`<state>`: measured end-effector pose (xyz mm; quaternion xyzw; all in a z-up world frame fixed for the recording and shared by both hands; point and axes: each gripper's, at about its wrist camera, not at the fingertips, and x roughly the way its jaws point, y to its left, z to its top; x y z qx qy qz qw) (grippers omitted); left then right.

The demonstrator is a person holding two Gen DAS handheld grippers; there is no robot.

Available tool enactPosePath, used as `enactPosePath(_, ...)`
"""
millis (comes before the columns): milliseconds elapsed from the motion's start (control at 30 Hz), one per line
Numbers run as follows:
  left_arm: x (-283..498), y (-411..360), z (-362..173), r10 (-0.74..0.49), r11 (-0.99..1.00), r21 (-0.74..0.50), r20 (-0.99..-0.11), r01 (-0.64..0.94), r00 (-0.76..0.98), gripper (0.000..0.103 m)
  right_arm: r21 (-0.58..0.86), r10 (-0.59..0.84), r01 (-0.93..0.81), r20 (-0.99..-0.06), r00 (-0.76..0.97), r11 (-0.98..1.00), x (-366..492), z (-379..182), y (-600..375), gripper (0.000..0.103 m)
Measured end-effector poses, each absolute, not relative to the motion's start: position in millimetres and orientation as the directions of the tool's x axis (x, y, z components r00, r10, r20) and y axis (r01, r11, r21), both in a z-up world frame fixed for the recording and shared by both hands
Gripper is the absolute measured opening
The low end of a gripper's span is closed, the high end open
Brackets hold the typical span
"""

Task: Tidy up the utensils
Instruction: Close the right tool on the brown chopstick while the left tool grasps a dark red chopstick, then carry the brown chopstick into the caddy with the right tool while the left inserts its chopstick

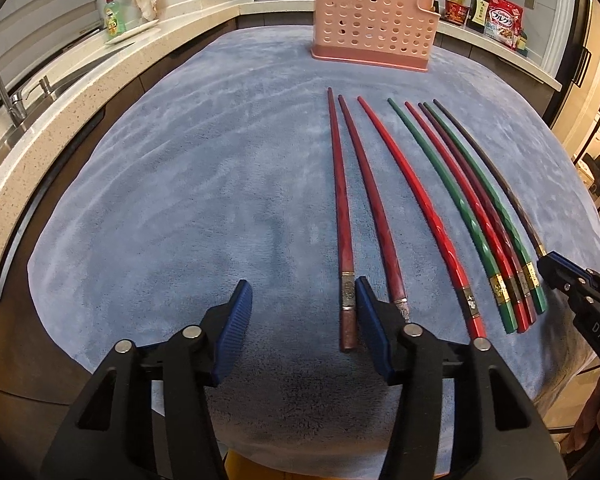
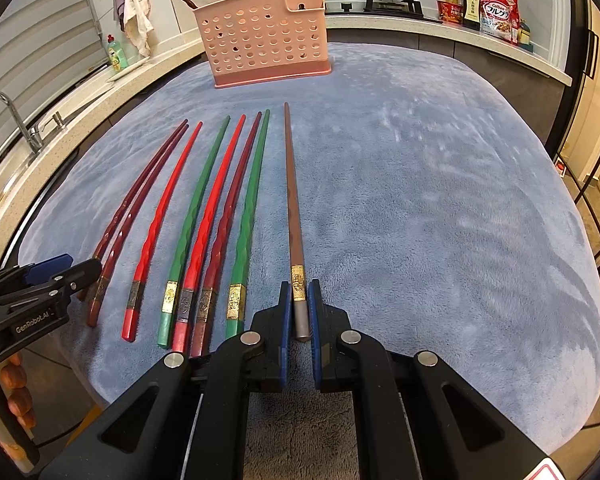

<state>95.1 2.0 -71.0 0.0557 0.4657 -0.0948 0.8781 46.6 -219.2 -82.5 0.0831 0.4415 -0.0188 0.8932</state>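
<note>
The right gripper [image 2: 300, 312] had its blue-padded jaws drawn in against the grey butt end of a long brown chopstick [image 2: 291, 200], which lay flat on the blue-grey fleece cloth [image 2: 440, 200] apart from the others, seemingly so it could be lifted alone. The left gripper [image 1: 300, 312] rested low with its fingers wide apart and empty, just beside the two dark red chopsticks [image 1: 342, 200] at the row's left. The rest lay side by side pointing at the pink perforated plastic utensil basket [image 2: 260, 44], already holding one brown chopstick, probably their destination.
</note>
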Motion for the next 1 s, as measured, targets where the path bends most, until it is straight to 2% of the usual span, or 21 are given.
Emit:
enactPosePath(233,98.4,6.4,-69.2,-0.117,0.977,0.001,-0.83,0.212,0.546,0.024,0.132,0.04,0.107,-0.792,0.609,0.986,46.4,-82.8,-219.2,0.007)
enactPosePath(433,99.0,6.1,-68.1,-0.126,0.975,-0.003,-0.83,0.222,0.544,0.012,0.132,0.04,0.106,-0.792,0.609,0.986,46.5,-82.8,-219.2,0.007)
enactPosePath(700,103.9,15.8,-59.8,-0.165,0.977,-0.065,-0.835,0.204,0.524,0.007,0.146,0.052,0.102,-0.782,0.621,0.984,44.3,-73.2,-220.9,0.007)
enactPosePath(1000,120.0,26.8,-15.6,-0.201,0.975,-0.107,-0.796,0.194,0.571,0.007,0.149,0.037,0.097,-0.707,0.706,0.984,55.5,-17.6,-236.3,0.007)
